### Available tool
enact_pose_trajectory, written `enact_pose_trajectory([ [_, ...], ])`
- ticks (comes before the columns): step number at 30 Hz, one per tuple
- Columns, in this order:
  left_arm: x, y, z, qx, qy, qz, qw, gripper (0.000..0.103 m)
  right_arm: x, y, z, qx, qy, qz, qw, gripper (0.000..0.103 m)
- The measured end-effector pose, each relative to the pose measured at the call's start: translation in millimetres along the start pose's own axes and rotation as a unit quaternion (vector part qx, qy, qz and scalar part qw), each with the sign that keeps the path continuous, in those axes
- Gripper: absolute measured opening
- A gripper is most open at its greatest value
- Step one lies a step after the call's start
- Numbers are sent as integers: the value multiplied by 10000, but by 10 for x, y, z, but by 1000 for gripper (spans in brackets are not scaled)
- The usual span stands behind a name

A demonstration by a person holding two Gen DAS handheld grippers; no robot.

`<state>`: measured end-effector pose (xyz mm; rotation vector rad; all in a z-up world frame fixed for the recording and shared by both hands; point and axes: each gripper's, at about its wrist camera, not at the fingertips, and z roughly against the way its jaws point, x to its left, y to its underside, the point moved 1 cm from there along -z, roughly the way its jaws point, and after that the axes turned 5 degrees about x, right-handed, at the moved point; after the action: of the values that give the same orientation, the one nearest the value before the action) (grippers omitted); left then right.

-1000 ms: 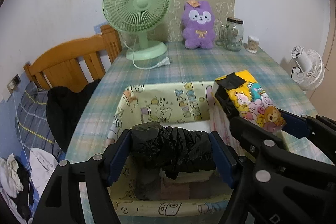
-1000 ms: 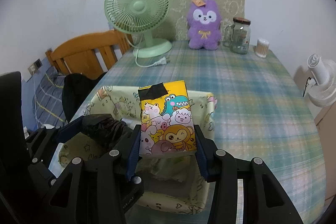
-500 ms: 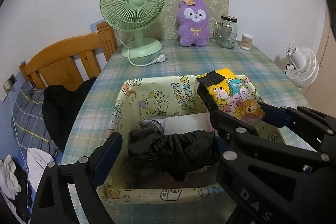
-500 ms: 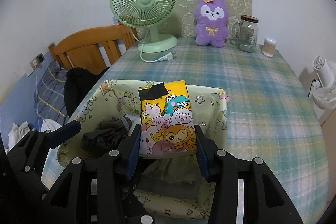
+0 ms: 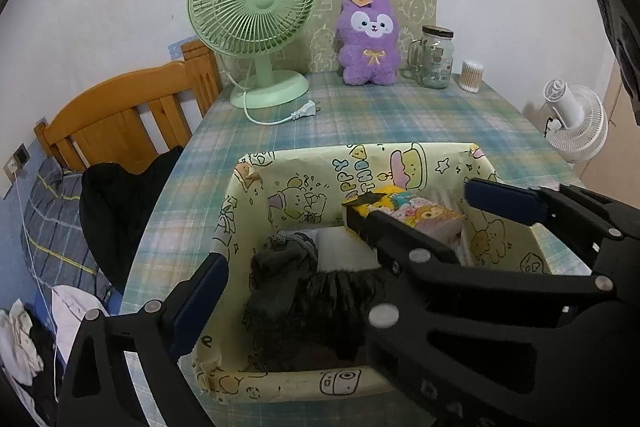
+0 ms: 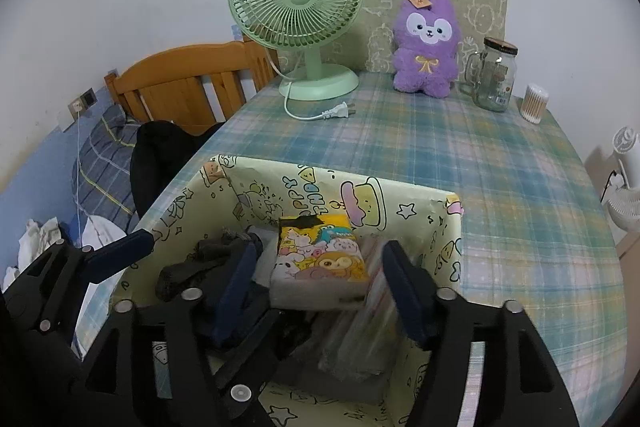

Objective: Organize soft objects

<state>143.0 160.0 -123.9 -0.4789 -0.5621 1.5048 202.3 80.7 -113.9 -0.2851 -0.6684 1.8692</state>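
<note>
1. Both of your loads have gone down since a second ago: the crumpled black plastic bag (image 5: 340, 291) and the yellow cartoon-print tissue pack (image 6: 322, 255) now lie inside the pale yellow paper-lined box (image 5: 400, 163) on the plaid tablecloth (image 6: 460, 147)
2. Your left gripper (image 5: 340, 259) has just been opening; its jaws stand wide over the bag, pads clear of it
3. Your right gripper (image 6: 320, 283) has also just been opening; the pack sits between its jaws, with a gap showing on each side
4. So two soft things look stowed
5. Left over, by my reading: the purple plush rabbit (image 6: 426, 47) at the table's far end, near the green desk fan (image 6: 298, 7)
</note>
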Motion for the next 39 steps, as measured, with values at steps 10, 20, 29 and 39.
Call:
enact_pose_trajectory([
  [10,-125,-56,64,-65,160,-1,9999,99,-133,17,146,-16,78,-222,9997,82],
  [20,-304,-89,238,-239,297,22,9993,99,-278,74,414,-137,168,-402,9990,87],
  [29,-542,-96,390,-354,245,31,9991,99,-480,217,738,-394,458,-613,9963,91],
  [39,-859,-113,698,-609,230,6,9979,99,-798,377,1224,-794,677,-804,9913,94],
])
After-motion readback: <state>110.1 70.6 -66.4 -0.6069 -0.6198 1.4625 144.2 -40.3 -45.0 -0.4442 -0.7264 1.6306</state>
